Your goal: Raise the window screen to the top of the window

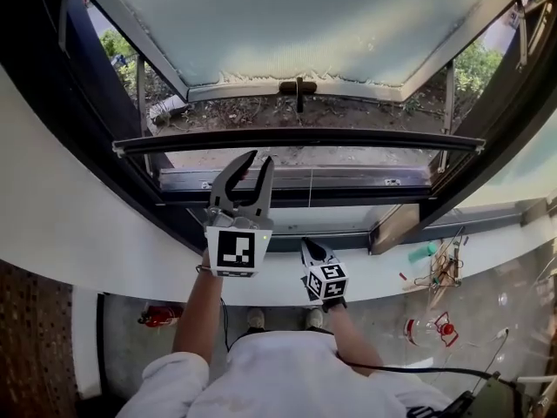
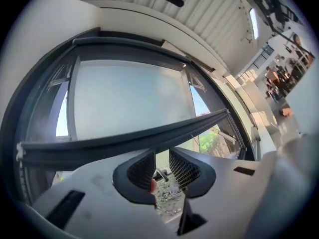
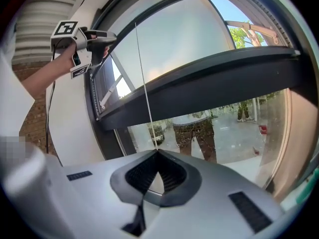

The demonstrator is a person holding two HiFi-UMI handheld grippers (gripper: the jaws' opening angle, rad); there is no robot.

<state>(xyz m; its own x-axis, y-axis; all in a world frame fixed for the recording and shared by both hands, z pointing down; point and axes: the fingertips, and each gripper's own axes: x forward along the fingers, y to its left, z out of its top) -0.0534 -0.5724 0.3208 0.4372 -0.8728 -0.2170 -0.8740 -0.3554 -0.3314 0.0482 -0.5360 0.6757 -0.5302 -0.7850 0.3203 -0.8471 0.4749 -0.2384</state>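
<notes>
The window screen's bottom bar (image 1: 348, 138) spans the opening partway up, below the tilted-out frosted sash (image 1: 305, 24). Its thin pull cord (image 3: 144, 83) is pinched in the right gripper's (image 3: 157, 154) closed jaws. The left gripper (image 1: 252, 165) hangs just under the bar with its jaws spread and empty, above a curved white sill (image 1: 70, 233) and grey floor (image 1: 487, 312).

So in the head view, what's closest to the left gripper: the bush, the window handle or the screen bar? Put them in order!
1. Screen bar, right at the tips of the left gripper.
2. Window handle, farther out, on the open pane's bottom edge.
3. Bush, outside at the upper right, farthest.
</notes>
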